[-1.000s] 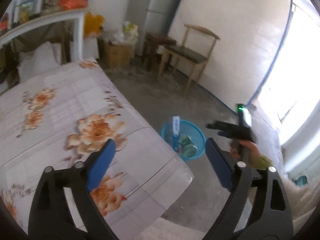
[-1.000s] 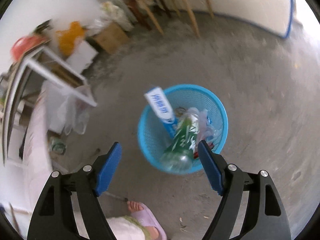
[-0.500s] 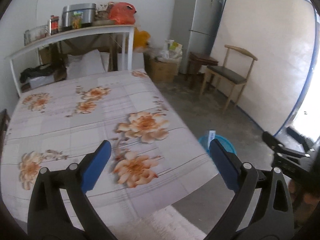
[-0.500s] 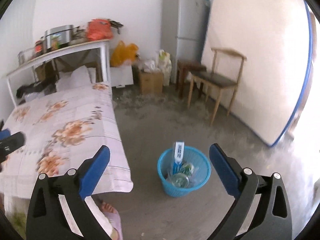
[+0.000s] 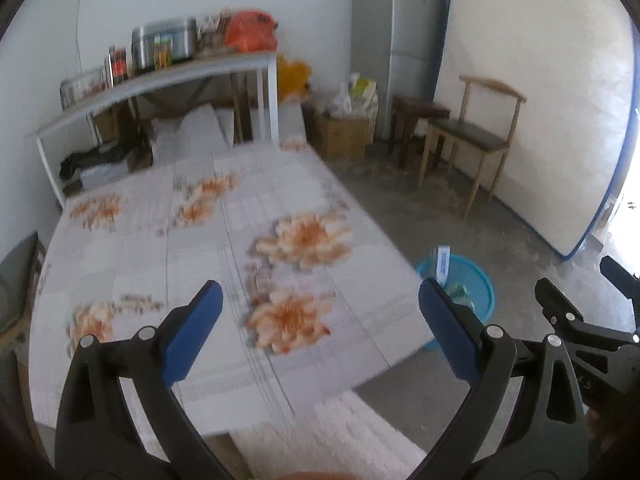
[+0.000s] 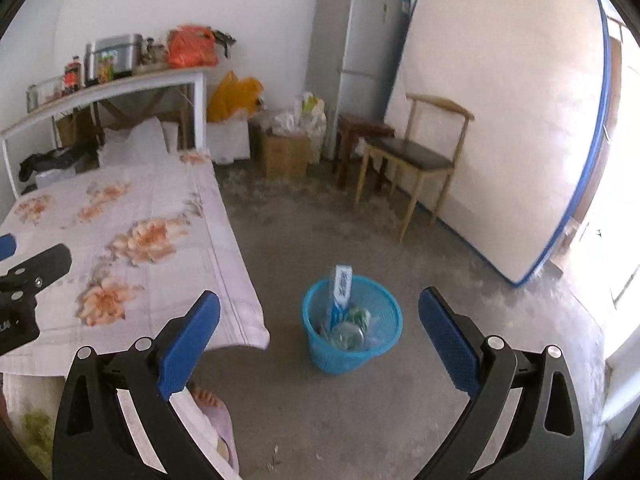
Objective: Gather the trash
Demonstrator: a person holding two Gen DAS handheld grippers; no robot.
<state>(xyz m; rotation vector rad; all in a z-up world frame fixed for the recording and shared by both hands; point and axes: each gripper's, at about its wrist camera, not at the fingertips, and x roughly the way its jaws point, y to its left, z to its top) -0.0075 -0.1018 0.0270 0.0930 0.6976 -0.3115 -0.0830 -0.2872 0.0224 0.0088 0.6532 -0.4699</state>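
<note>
Left gripper [image 5: 318, 332]: blue-padded jaws spread wide, nothing between them, held above the foot of the bed. Right gripper [image 6: 320, 334]: jaws likewise spread wide and empty, held over the bare floor, the basket showing between its fingers. Bed [image 5: 168, 248]: covered by a pale sheet with orange flower print, lying at the left of the room. Blue mesh trash basket [image 6: 380, 354]: standing upright on the grey concrete floor [image 6: 460, 280] just beside the bed's near corner; it holds a white-and-blue carton [image 6: 342, 286] that sticks up past the rim, a green bottle [image 6: 352, 326] and clear plastic scraps. Wooden chair [image 6: 416, 160] with dark seat: farther back, near a large mattress [image 6: 500, 128] leaning on the right wall. Dark stool [image 6: 360, 136], cardboard box [image 6: 284, 154], grey refrigerator [image 6: 352, 48]: along the far wall. White shelf [image 6: 120, 84] behind the bed's head: carries a metal pot, jars and an orange bag.
</note>
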